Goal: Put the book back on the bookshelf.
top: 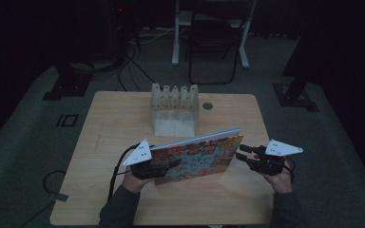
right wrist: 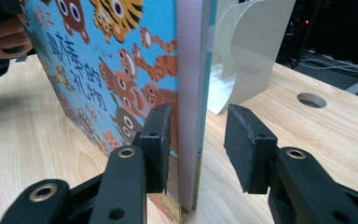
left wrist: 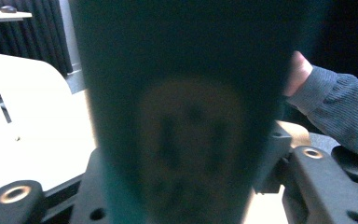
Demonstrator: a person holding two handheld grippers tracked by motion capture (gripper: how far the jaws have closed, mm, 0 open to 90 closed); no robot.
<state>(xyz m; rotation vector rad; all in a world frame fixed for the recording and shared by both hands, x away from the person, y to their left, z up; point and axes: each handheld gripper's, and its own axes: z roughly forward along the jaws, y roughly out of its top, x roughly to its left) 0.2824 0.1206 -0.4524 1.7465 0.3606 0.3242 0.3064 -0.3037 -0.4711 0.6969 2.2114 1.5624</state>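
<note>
Now we've got the stiff, slick, light picture book [top: 200, 156] upright on the worktop [top: 119, 114], left gripper [top: 167, 165] fingers clamping its left edge, right gripper [right wrist: 198, 140] fingers parted, straddling its right edge without pinching.

Upright picture book [right wrist: 121, 70] edge between parted tool [right wrist: 198, 140] jaws, wooden table [right wrist: 335, 135]

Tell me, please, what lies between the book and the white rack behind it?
Nothing: in the high view only a bare strip of table separates the book from the rack. The right gripper view agrees.
</note>
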